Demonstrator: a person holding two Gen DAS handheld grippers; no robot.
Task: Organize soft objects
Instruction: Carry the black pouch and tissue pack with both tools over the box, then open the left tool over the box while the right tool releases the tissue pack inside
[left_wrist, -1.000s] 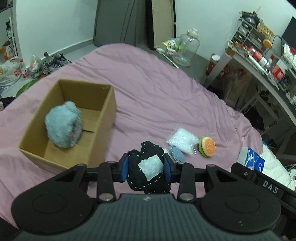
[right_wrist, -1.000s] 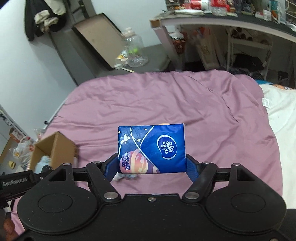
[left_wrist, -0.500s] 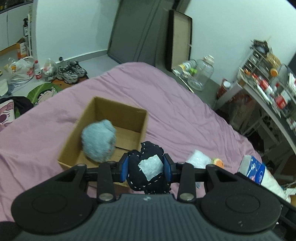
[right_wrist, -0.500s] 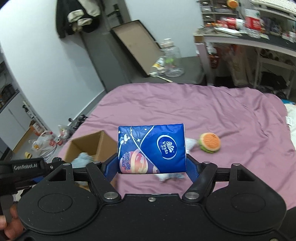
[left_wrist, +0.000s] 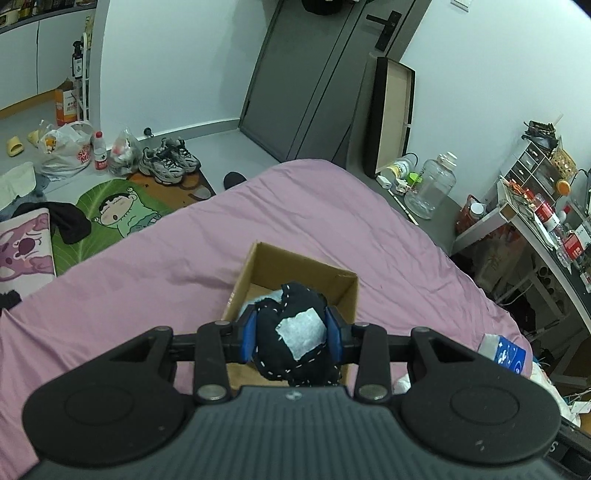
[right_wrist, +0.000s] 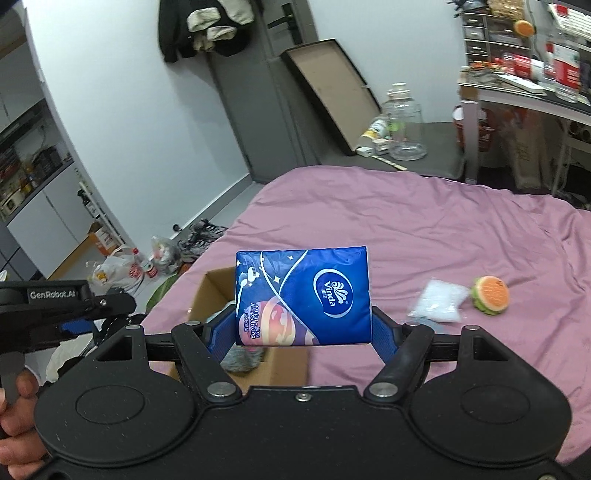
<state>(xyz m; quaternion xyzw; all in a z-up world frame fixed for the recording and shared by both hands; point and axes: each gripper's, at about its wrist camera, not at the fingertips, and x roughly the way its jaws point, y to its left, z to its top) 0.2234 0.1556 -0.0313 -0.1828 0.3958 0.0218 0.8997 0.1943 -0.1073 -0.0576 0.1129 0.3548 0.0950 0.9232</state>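
Two grippers are in view, and each one is grasping a soft thing above the pink bed (left_wrist: 332, 206). The left gripper (left_wrist: 291, 334) is clenched on a black stitched cushion (left_wrist: 295, 332) with a white patch on its front — its blue pads press the cushion from both sides. In the left wrist view the cushion hangs in front of the open cardboard box (left_wrist: 295, 269), which stands on the bed sheet; something pale blue shows inside the box behind the cushion, but most of it is hidden.

The right gripper (right_wrist: 303, 328) is closed on a blue tissue pack (right_wrist: 303, 295), held flat between its blue fingers (right_wrist: 384, 336). In the right wrist view the pack covers much of the same box (right_wrist: 210, 295), and a grey fluffy thing (right_wrist: 243, 360) shows just under the pack, inside the box.

Further right on the bed lie a clear plastic bag (right_wrist: 439, 301) with white filling and a burger toy (right_wrist: 491, 295) — they are just beside each other and well apart from the box. A person's hand (right_wrist: 14, 424) holds the handle of the left gripper at the left edge of this view.
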